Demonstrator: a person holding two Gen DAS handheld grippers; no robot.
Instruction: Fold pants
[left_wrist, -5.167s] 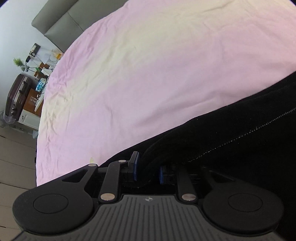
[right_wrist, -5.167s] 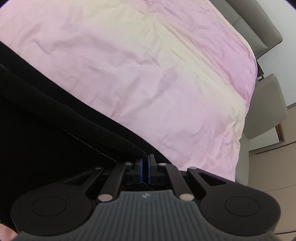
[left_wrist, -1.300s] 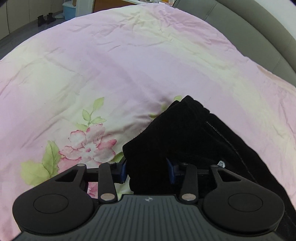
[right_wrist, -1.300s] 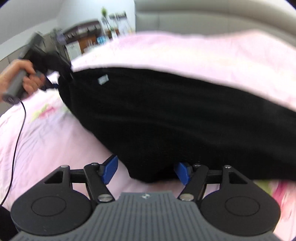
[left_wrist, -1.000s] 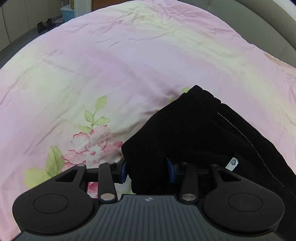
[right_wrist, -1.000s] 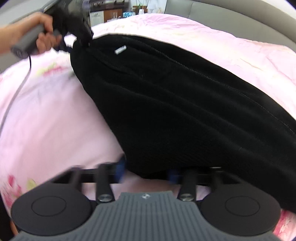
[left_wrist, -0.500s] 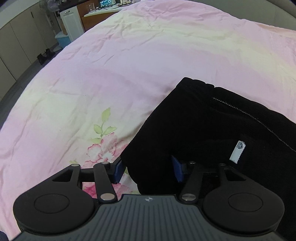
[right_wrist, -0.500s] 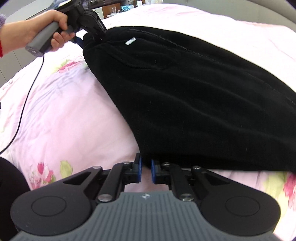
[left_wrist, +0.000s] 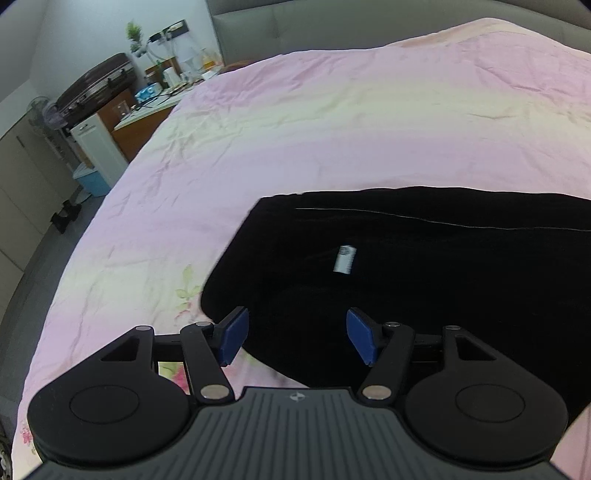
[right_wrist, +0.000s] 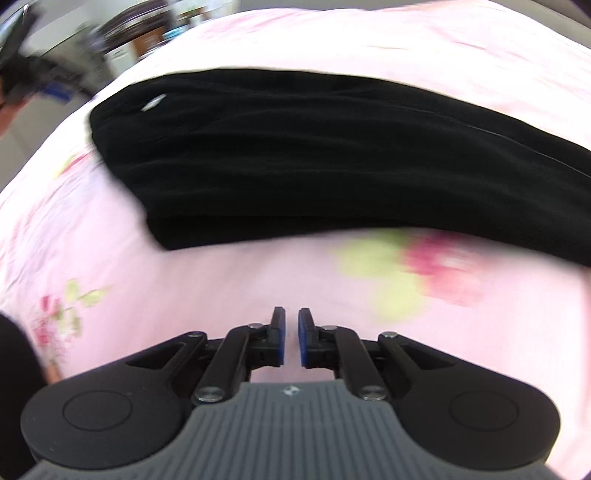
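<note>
Left wrist view shows the pants (left_wrist: 424, 280) folded into a black slab on the pink sheet (left_wrist: 332, 122), long axis running left to right across my view, its near left corner directly under the left gripper (left_wrist: 295, 338). I read that gripper as wide open, jaws just having spread further, blue pads (left_wrist: 233, 334) on either side of the corner without pressing it; nothing is held.

Right wrist view (blurred) shows the right gripper (right_wrist: 291, 338) closed on nothing, over bare sheet, with the pants' long near edge lying beyond it across the frame, apart from the fingertips. I judge the left gripper nearer to the cloth.

A white label (left_wrist: 344, 259) sits on top near the left end. Beyond the bed's far left stand a cabinet (left_wrist: 125, 118) and suitcase (left_wrist: 96, 86), well apart. Nothing obstructs either gripper's path to the pants.
</note>
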